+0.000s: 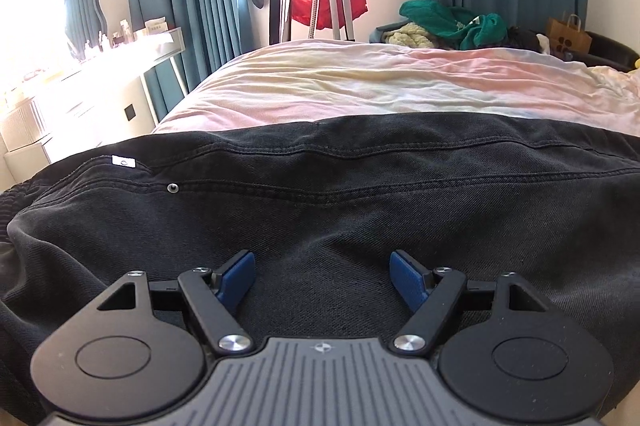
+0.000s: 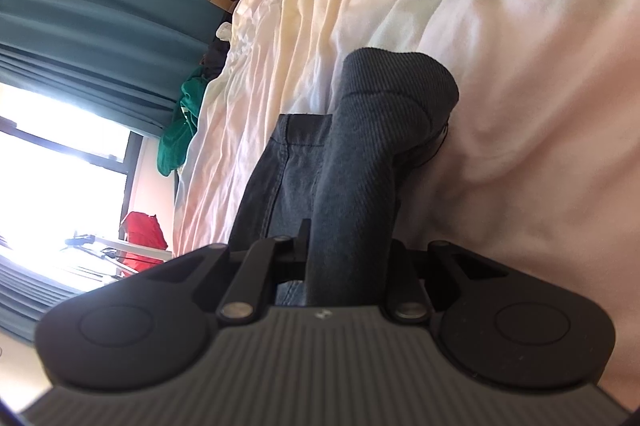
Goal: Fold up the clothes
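Observation:
A black denim garment point(image 1: 360, 185) with stitched seams, a rivet and a small white label lies spread across the near end of the bed. In the left wrist view my left gripper point(image 1: 322, 260) hovers just above the cloth. It is open, its blue pads point(image 1: 236, 280) wide apart with nothing between them. In the right wrist view the camera is rolled on its side. My right gripper point(image 2: 348, 246) is shut on the garment's dark ribbed band point(image 2: 384, 113), which stands up from the jaws against the duvet. A denim panel point(image 2: 288, 165) hangs beside the band. The right fingertips are hidden by the cloth.
The bed has a crumpled pastel duvet point(image 1: 360, 81). A pile of green and other clothes point(image 1: 452, 21) and a paper bag point(image 1: 568, 33) sit at its far right. A white dressing table point(image 1: 120, 53) stands left, and a stand with a red garment point(image 1: 328, 1) stands by the window.

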Demonstrator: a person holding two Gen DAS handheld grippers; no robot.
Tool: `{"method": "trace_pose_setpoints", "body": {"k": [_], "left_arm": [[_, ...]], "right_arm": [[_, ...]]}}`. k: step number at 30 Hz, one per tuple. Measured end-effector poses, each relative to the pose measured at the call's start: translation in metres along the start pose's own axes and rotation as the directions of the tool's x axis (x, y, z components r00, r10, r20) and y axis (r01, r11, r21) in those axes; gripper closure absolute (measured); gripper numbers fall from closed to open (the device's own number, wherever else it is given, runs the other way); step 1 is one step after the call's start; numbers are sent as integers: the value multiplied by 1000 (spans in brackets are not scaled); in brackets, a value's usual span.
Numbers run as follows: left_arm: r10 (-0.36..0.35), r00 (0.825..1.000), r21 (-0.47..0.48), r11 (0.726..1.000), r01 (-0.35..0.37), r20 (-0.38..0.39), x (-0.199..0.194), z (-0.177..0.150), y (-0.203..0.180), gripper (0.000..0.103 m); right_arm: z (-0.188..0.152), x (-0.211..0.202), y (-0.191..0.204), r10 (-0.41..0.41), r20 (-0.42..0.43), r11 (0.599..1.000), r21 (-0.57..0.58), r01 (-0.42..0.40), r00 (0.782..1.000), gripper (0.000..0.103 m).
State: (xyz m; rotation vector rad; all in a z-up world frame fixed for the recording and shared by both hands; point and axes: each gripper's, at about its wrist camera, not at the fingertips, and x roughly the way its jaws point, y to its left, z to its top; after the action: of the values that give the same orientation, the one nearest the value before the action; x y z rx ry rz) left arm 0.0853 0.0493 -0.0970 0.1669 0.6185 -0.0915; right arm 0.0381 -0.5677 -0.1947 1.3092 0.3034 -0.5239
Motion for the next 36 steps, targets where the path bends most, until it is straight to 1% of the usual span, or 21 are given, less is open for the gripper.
{"method": "trace_pose_setpoints", "body": {"k": [3, 4, 8, 17, 26, 29, 33, 36], "left_arm": [[-48, 998, 37, 998, 47, 31, -9, 0, -11, 26], [-59, 998, 56, 997, 57, 29, -10, -1, -16, 25], [-42, 999, 99, 994, 42, 1, -2, -10, -27, 24], [-57, 998, 83, 995, 59, -25, 7, -10, -25, 23], [-67, 997, 74, 995, 69, -28, 9, -9, -21, 23], [-66, 998, 74, 995, 68, -25, 9, -10, -21, 23], [-60, 998, 87, 994, 62, -24, 9, -11, -23, 23], [-61, 998, 91, 994, 63, -25, 8, -11, -23, 23]], "right_arm": [[0, -1, 0, -1, 0, 1000, 0, 1, 1000, 86], [0, 0, 0, -2, 1, 1000, -3, 2, 1000, 86], [0, 0, 2, -11, 4, 1000, -20, 11, 1000, 86], [-1, -1, 9, -34, 17, 998, -61, 35, 999, 86], [-3, -6, 26, -50, 51, 987, -150, 57, 997, 86], [-3, -12, 38, -37, 78, 977, -206, 53, 996, 86], [1, -23, 47, 23, 105, 973, -229, 2, 994, 86], [1, -28, 53, 28, 126, 960, -281, 8, 992, 86]]}}
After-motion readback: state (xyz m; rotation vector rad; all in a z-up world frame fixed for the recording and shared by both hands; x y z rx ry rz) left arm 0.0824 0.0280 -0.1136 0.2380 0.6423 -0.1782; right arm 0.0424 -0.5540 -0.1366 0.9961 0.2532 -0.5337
